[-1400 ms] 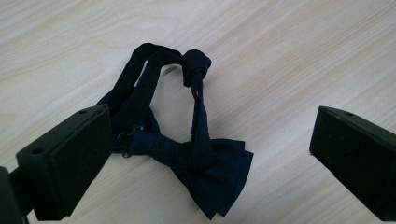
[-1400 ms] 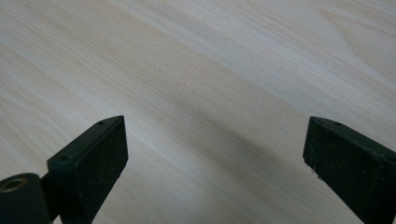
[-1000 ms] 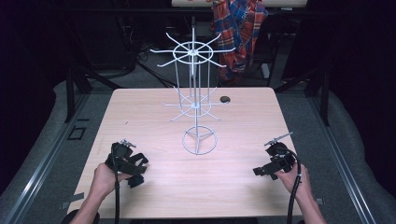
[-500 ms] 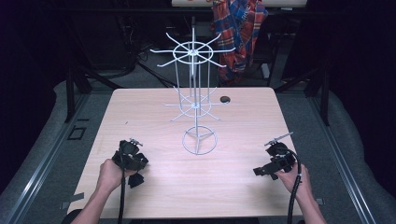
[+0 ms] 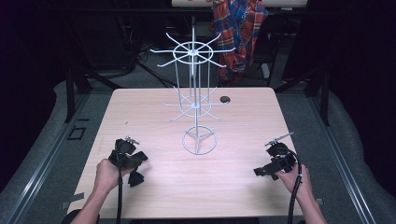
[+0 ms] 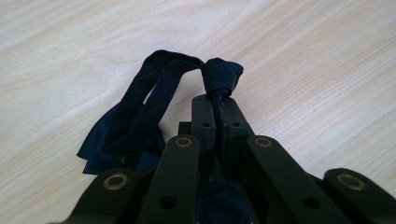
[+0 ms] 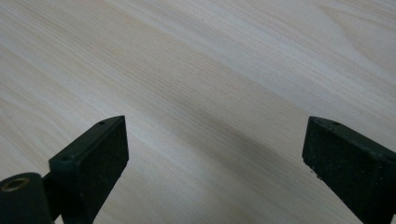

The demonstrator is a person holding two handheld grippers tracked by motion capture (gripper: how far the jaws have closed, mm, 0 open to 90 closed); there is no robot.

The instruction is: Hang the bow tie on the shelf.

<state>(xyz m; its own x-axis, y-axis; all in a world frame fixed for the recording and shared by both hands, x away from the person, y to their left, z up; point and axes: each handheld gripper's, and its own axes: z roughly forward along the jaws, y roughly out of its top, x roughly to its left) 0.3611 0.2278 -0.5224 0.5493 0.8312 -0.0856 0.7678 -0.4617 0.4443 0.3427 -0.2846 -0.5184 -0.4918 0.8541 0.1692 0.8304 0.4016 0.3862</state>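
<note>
The left gripper (image 6: 215,100), clamped on a knotted dark cloth strip (image 6: 140,107) trailing beside its jaws, had drifted right toward the wire rack (image 5: 198,102), while the right gripper (image 7: 215,154) stayed spread, empty.

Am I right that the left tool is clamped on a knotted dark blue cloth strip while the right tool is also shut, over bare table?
Not quite: the right tool is open, as the right gripper view shows, its jaws wide apart over the bare wooden table. The left tool is indeed clamped on the knotted dark blue cloth strip.
</note>
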